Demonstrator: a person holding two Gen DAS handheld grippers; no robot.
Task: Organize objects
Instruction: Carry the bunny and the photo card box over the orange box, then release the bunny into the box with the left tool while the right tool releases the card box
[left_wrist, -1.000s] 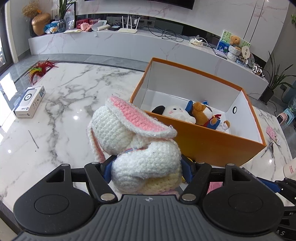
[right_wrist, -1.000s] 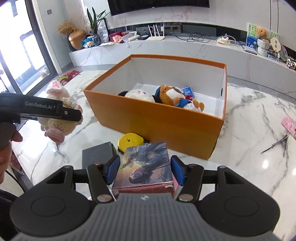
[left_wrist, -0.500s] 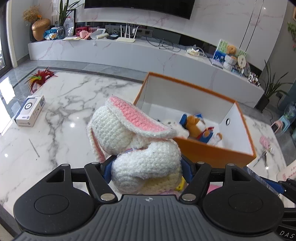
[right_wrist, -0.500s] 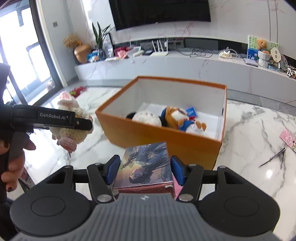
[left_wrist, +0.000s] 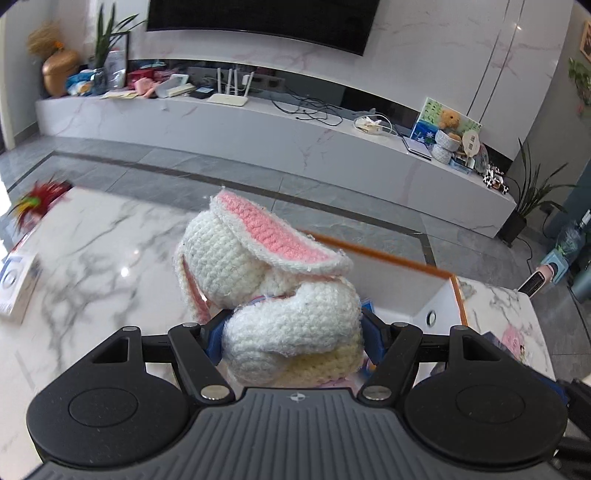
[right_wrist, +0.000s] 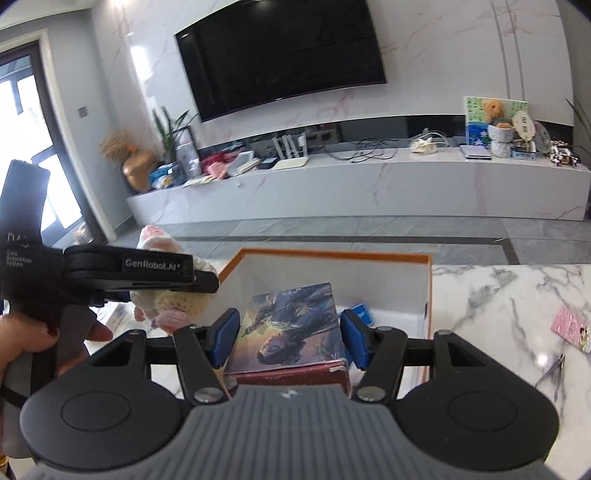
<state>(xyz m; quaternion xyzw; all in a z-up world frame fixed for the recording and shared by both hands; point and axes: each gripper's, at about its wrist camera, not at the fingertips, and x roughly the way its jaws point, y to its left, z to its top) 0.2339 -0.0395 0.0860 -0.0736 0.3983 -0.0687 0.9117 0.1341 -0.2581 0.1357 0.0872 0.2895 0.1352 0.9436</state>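
On the far left of the marble table (left_wrist: 92, 266) lies a small white box (left_wrist: 16, 284), with a bunch of red feathers (left_wrist: 40, 195) behind it; both look blurry. Next comes the left gripper (left_wrist: 293, 332), and its two blue fingers (left_wrist: 214, 334) are squeezed tight on a knitted bunny (left_wrist: 273, 291). The bunny is white with a pink ear that flops over its top, and it hangs in the air above the table, close to the left side of the orange box (right_wrist: 428, 284). In the right camera's view the person's left hand (right_wrist: 33, 332) holds that gripper's black handle, and the bunny pokes out past it. Further right is the right gripper (right_wrist: 290, 336). Its blue fingers (right_wrist: 225, 332) pinch a flat picture box (right_wrist: 291, 325) with a drawn figure on its top. The picture box is up in the air, right over the near edge of the orange box. The orange box is open, with white walls inside, and a little blue thing (right_wrist: 360, 312) lies at its bottom. To the right of the orange box, on the table, lie a pink card (right_wrist: 570, 328) and some thin metal tweezers (right_wrist: 552, 369). Behind it all a long white shelf (right_wrist: 369, 181) runs under a big black TV (right_wrist: 280, 55).
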